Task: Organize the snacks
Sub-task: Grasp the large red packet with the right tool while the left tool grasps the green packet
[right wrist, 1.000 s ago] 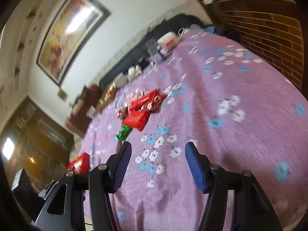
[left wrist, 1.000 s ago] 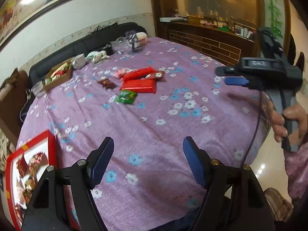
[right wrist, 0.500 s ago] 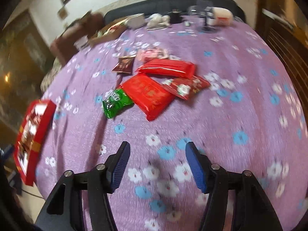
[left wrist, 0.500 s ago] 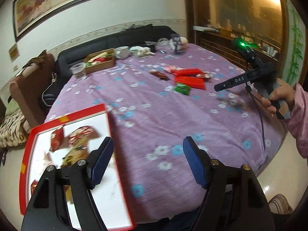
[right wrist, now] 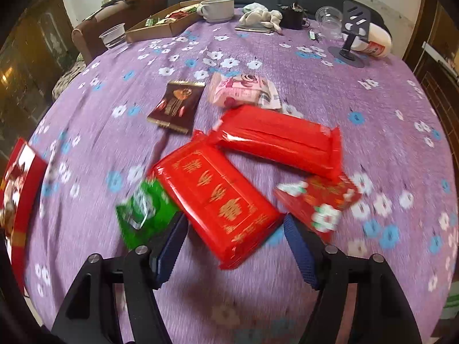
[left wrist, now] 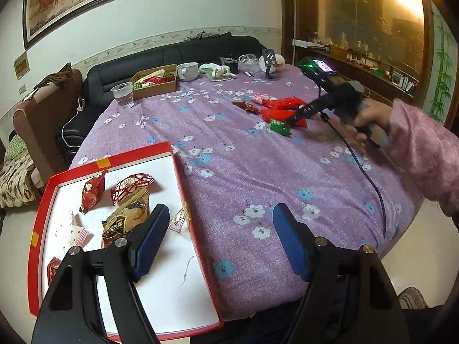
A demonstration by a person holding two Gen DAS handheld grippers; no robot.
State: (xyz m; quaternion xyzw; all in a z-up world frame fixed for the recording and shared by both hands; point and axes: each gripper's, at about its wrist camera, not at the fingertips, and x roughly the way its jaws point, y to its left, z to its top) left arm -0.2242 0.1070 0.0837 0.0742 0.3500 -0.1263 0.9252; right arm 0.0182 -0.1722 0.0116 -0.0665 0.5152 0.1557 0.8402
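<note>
A red tray [left wrist: 123, 154] with a white floor sits at the table's near left corner and holds several wrapped snacks [left wrist: 130, 186]. My left gripper [left wrist: 220, 215] is open and empty, its left finger over the tray's right side. Loose snacks lie mid-table: a red pack with gold characters [right wrist: 218, 197], a plain red pack [right wrist: 278, 140], a green packet [right wrist: 143, 212], a red flowered packet [right wrist: 318, 197], a brown packet [right wrist: 175, 106] and a pink packet [right wrist: 243, 89]. My right gripper [right wrist: 233, 223] points down at the pile, jaws opening. The gold-lettered pack's near end lies between them, untouched by the pads.
At the far end of the purple flowered cloth stand a cardboard box of snacks [left wrist: 155, 83], a plastic cup [left wrist: 123, 94], a white mug [left wrist: 188, 70] and a black phone stand [right wrist: 354, 25]. A black sofa runs behind. A pink sleeve [left wrist: 424, 154] reaches in from the right.
The right gripper swung down and closed in on the snack pile, its jaws widening. The left gripper swung left, bringing the red tray under its left finger.
</note>
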